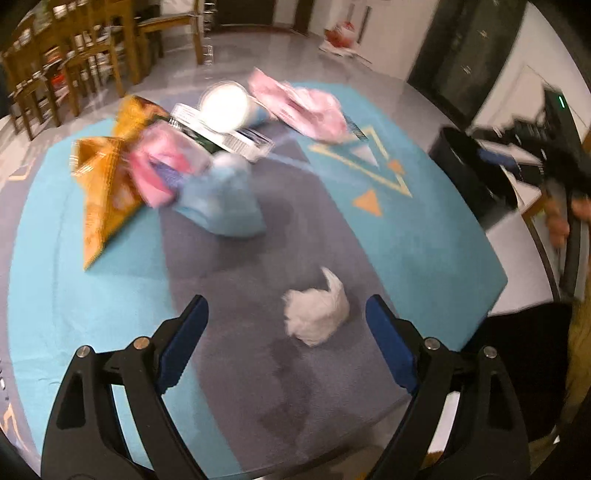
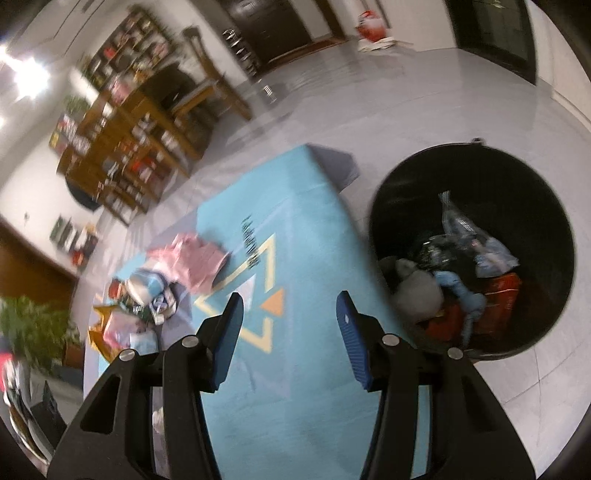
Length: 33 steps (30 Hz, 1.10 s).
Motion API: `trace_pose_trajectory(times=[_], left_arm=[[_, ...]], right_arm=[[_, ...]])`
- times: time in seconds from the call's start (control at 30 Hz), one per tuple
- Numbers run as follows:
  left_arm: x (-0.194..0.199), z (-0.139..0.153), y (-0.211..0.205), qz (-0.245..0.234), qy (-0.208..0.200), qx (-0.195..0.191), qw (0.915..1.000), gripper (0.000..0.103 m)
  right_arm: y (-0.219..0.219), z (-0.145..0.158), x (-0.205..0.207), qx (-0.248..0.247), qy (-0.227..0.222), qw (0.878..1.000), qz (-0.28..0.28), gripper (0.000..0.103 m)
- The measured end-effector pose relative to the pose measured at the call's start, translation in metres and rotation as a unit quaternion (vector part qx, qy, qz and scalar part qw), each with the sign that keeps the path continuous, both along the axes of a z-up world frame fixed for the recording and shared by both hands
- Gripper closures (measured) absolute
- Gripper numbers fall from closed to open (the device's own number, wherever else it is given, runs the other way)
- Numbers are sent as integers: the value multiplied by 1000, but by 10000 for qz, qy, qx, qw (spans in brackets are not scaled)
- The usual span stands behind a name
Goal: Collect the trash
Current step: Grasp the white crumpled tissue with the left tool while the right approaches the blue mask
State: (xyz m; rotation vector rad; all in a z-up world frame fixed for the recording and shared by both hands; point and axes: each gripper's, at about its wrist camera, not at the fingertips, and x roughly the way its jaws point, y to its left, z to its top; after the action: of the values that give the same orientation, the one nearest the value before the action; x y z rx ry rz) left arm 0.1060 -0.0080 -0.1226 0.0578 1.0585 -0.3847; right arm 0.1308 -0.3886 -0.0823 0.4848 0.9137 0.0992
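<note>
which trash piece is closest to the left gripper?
The crumpled white tissue, alone just ahead of the open left gripper; the other wrappers are piled farther back.

A teal rug (image 1: 74, 295) covers the grey floor (image 2: 424, 110), carrying a white tissue wad (image 1: 317, 314) near and wrappers (image 1: 295, 103) far; a black bin (image 2: 472, 251) stands right.

Home interior, living/dining area. Glossy grey tiled floor (image 2: 406, 110) with a teal and grey rug (image 1: 424, 240) laid on it, geometric triangle pattern. Wooden dining chairs (image 1: 74, 55) grouped at the far side. Wooden shelving (image 2: 122, 155) against a white wall, crowded with small items, too blurred to identify. Dark door (image 2: 277, 29) at the back. Potted green plant (image 2: 33, 332) near the rug's edge. Round black trash bin (image 2: 472, 162) standing on the tiles beside the rug, holding household wrappers and bags.
</note>
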Motion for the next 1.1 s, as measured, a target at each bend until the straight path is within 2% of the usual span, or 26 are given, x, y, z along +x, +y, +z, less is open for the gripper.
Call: trace_pose_trajectory(times=[0.1,0.17,0.23,0.27,0.3,0.43,0.6,0.67,0.87,0.93,1.0,1.1], left_arm=[[3,-10,-14,-247,39,-25,9997,25],[8,-22,-24,-338,112,106,9993,32],[8,-34,-25,-336,234,266,9988,45],[8,-36,-23,-305,144,316,9989,54],[9,-37,-19,-233,137,304,9992,73],[17,-27,14,454,-16,-175,9988,74],[21,-9,63,1426,-391,-490,9878,74],[23,-6,79,1679,-459,-577,9830,74],[26,-8,95,1938,-434,-682,9777,74],[28,-5,98,1974,-426,-713,9768,73],[30,-3,100,2006,-413,-745,9760,73],[25,-1,103,2024,-401,-767,9755,73]], right_arm=[[31,-6,8,7,119,9990,435,51],[54,-11,12,42,226,9963,831,51],[75,-16,15,7,318,9926,1170,51],[86,-19,17,-32,365,9902,1350,51],[97,-22,17,-61,398,9878,1507,51],[132,-27,22,-1,443,9790,1988,51],[169,-28,30,64,356,9714,2347,51],[186,-31,34,145,363,9666,2531,51],[232,-35,39,233,316,9552,2935,51],[244,-38,40,83,332,9541,2975,51],[250,-42,42,-32,376,9548,2948,45],[258,-48,48,66,460,9559,2898,44]])
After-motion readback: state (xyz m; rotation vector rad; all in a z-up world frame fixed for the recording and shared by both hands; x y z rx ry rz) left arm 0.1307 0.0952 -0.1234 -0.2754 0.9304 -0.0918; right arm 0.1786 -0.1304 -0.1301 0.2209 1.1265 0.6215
